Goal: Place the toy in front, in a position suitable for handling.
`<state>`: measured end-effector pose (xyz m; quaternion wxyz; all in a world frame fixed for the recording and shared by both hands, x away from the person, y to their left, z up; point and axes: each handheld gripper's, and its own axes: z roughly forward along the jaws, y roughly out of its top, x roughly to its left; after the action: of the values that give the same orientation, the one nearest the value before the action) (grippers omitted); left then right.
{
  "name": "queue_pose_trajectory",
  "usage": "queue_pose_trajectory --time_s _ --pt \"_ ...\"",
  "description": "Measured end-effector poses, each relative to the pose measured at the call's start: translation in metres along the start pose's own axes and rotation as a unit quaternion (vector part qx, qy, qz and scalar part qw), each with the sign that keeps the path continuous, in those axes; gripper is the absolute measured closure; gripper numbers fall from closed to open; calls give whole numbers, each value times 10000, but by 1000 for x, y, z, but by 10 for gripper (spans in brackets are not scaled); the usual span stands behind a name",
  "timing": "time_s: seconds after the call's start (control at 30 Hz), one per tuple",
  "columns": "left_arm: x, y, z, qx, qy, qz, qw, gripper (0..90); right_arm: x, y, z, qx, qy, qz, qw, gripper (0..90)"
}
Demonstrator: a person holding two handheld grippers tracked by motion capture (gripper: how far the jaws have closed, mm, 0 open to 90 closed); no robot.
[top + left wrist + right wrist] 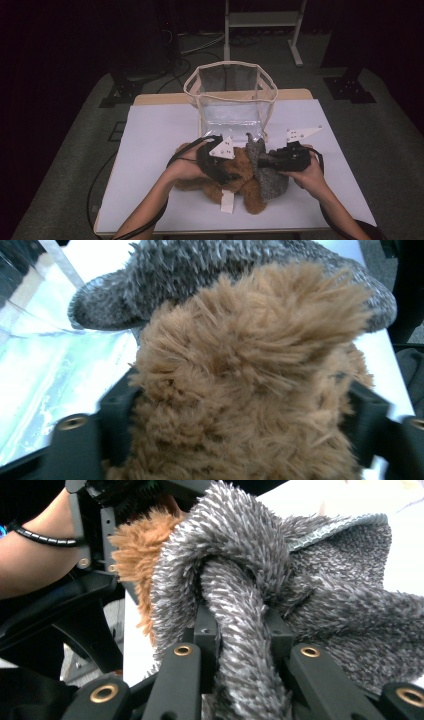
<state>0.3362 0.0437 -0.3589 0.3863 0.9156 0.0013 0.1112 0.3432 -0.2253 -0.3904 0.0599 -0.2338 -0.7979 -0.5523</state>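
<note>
The right gripper (242,630) pinches the grey cloth (320,595); the left gripper (240,410) clasps the brown plush toy (250,380), both just before the clear bag (230,95).

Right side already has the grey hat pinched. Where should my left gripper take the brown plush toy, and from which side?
Grip the brown plush toy across its body, coming from the near left, where the left gripper already straddles it. The long fur bulges between the fingers, so the body is soft and compresses. Stay off the grey hat, which overlaps the toy's right side and is pinched in a fold by the right gripper.
</note>
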Motion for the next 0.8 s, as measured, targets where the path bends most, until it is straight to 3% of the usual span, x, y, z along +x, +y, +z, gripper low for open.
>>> queue_pose_trajectory --time_s 0.07,0.23,0.43,0.6,0.63,0.7,0.8 --pt "0 0 1 104 33 56 9999 107 -6 -7 2 -68 42 148 9999 741" --pt "-1 -5 -5 209 77 93 9997 29 -10 -8 3 -133 -16 180 9997 738" --pt "-8 -12 -5 315 66 298 9990 9 -8 -8 9 -65 6 151 9999 737" --pt "-15 -4 12 574 135 527 9969 0 -6 -9 16 28 35 135 9999 737" --pt "-16 -3 13 605 182 533 9966 6 -7 -10 16 43 38 150 9999 738" --pt "-16 1 12 587 246 597 9962 141 -7 -10 15 65 -8 174 9998 740" --pt "-13 6 4 155 214 416 9988 265 -8 -7 5 -53 -5 197 9998 745"
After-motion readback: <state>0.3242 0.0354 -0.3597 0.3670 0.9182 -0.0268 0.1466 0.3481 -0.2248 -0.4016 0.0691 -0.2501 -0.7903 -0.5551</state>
